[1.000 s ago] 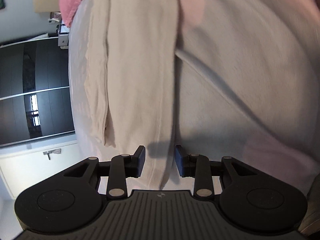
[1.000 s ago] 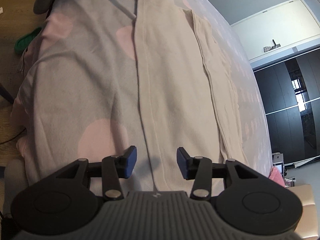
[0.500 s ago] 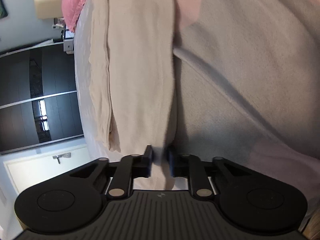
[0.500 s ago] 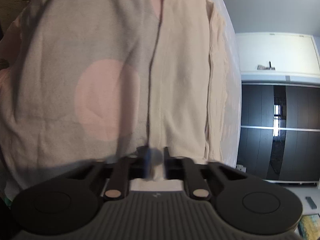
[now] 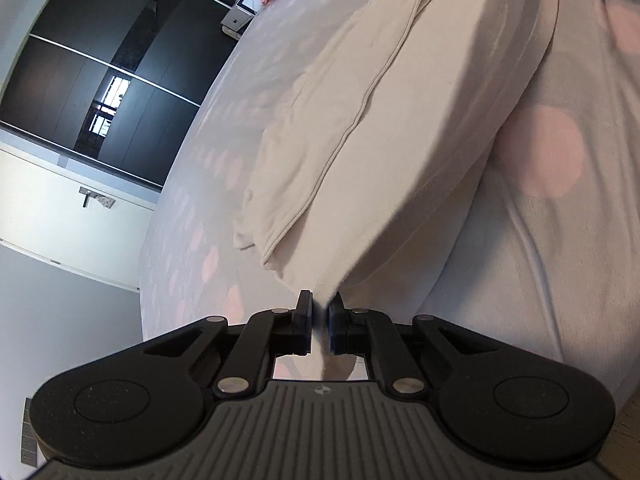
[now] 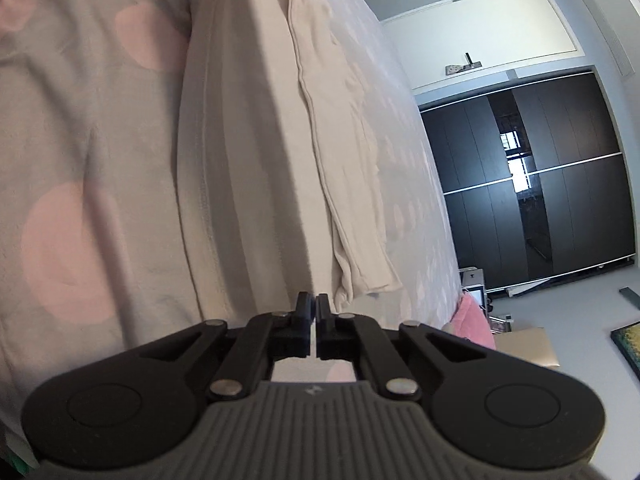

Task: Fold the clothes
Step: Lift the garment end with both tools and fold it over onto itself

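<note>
From the left wrist, the left gripper (image 5: 319,320) is clenched on the near edge of the long cream cotton garment (image 5: 404,120), lifted off the grey pink-dotted bedspread (image 5: 560,240). From the right wrist, the right gripper (image 6: 313,320) pinches the garment's (image 6: 248,160) other end, raised above the bedspread (image 6: 80,140).

The garment (image 5: 400,128) lies lengthwise on the bed (image 5: 540,240), its near edge lifted between the left tongs (image 5: 319,312) at 1 end and the right tongs (image 6: 313,308) at the other, with the wardrobe (image 6: 540,184) beyond the bed's far side.
</note>
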`<state>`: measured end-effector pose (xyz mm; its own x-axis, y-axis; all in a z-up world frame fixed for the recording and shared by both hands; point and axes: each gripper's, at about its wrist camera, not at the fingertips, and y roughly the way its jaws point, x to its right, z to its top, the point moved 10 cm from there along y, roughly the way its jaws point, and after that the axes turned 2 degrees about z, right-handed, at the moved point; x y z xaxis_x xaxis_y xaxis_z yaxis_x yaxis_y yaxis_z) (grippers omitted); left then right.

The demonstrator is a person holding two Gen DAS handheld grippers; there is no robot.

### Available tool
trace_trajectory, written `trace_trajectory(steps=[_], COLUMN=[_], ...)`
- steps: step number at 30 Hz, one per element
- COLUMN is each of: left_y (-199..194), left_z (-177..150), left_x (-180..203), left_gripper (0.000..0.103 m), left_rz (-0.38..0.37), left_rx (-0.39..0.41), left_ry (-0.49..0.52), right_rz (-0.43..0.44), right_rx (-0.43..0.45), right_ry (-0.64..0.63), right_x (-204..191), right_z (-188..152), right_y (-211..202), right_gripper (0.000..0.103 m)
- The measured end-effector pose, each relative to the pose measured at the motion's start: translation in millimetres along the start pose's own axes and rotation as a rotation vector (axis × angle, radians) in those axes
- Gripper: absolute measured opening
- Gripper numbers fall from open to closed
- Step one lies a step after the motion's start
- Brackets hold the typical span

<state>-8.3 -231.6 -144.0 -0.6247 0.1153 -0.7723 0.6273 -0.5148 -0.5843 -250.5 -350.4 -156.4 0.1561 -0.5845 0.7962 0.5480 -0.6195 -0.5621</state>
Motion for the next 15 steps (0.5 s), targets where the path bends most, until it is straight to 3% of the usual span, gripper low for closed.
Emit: trace_trajectory(steps=[3,5,6,15], left_y=[1,-1,-2,2], left_z=[2,-3,-5,-13], left_x=[1,3,4,9], left_gripper=[0.005,0.005,0.005,0.005], left_rz=[0.0,0.002,0.006,0.003], left_rx=[-0.003,-0.009,-0.012,-0.043], left_ry=[0.002,-0.004,-0.008,0.004], right_rz=[0.071,0.11,0.123,0.028], right_rx=[0.021,0.036,0.044,-0.03], right_ry=[-0.02,-0.053,-0.073,-0.292], right_x=[-14,-26,-32,-54], right_z=[6,8,9,-6], right_y=[0,-1,-2,24], right_gripper=[0.008,0.038,0.041,0.042])
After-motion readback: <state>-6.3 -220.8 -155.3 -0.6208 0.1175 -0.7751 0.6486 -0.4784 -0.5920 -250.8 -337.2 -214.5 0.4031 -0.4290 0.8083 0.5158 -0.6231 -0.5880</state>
